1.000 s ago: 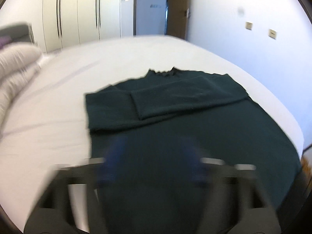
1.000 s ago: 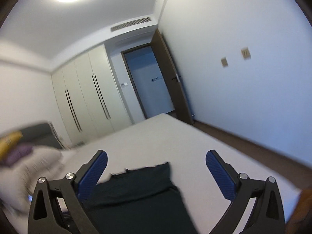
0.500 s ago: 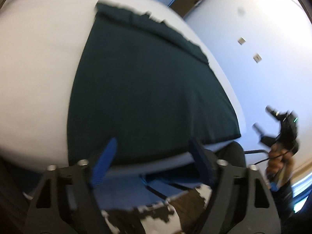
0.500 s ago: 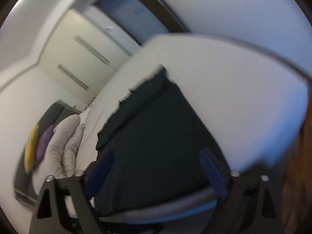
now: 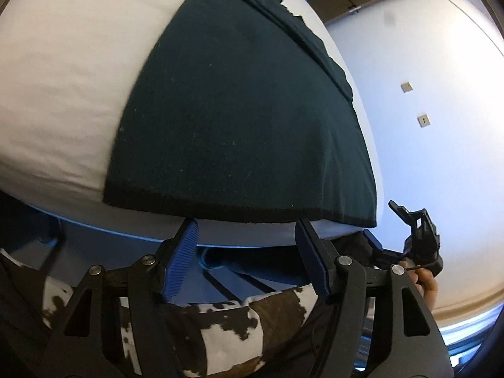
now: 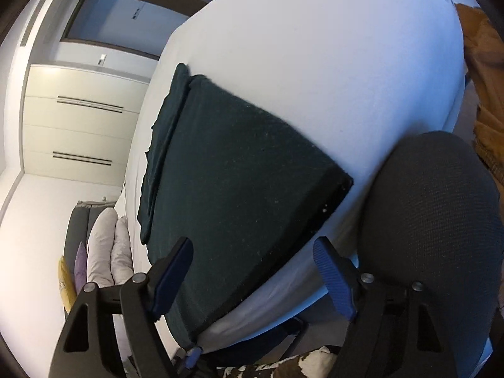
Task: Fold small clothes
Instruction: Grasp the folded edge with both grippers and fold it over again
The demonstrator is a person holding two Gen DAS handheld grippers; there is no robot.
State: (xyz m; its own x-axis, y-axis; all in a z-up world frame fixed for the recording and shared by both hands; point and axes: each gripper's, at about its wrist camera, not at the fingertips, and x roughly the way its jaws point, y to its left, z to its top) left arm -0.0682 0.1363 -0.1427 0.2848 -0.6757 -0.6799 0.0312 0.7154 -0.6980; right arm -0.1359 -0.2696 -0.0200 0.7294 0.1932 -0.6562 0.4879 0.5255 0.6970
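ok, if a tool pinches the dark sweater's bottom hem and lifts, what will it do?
Probably floppy: the sweater lies flat and follows the bed edge, so it should sag between pinch points. The knit looks thick and its hem ribbed, so likely good grip. The sleeves folded across the top may slide off when lifted.

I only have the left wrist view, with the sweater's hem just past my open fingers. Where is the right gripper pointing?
Observer: The right gripper is open and empty. It points at the hem of the dark green sweater, short of the hem's right corner.
Operator: Anything crowding that side?
Observer: Yes, a black mesh chair back stands just right of that gripper, beside the edge of the bed.
Operator: What lies off the sweater's left side?
Observer: Pale pillows sit at that end of the bed, apart from the sweater.
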